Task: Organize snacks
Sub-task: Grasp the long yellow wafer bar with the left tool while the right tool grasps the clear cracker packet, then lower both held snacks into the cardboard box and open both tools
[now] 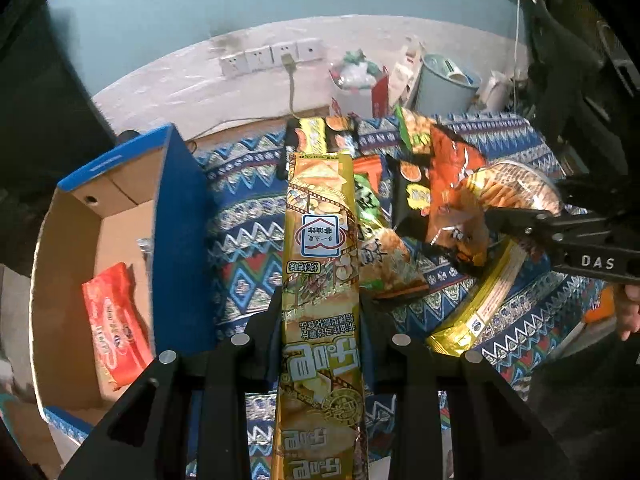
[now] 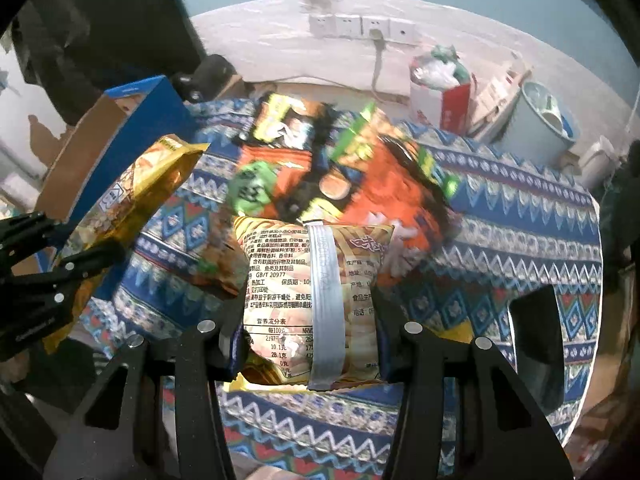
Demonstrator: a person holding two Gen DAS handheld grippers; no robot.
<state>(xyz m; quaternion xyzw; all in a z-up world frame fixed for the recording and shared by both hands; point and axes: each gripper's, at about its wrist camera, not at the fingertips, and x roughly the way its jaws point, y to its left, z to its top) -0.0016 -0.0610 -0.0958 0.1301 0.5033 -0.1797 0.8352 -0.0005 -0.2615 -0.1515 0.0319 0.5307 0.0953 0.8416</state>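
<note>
My left gripper (image 1: 320, 312) is shut on a long gold snack pack (image 1: 320, 264), held above the patterned cloth; it also shows in the right wrist view (image 2: 132, 192). My right gripper (image 2: 306, 312) is shut on a yellow striped snack bag (image 2: 292, 280), seen in the left wrist view (image 1: 516, 192) with the gripper (image 1: 496, 216). A pile of orange, green and black snack bags (image 2: 340, 168) lies on the cloth. An open blue cardboard box (image 1: 180, 216) stands at the left, with a red snack pack (image 1: 114, 324) inside.
The patterned blue cloth (image 2: 520, 220) covers the table. Behind it are a wall socket strip (image 1: 272, 56) with a plugged cable, a white bag of rubbish (image 1: 356, 80) and a pale blue bucket (image 2: 536, 120). A dark object (image 2: 536, 332) lies on the cloth at the right.
</note>
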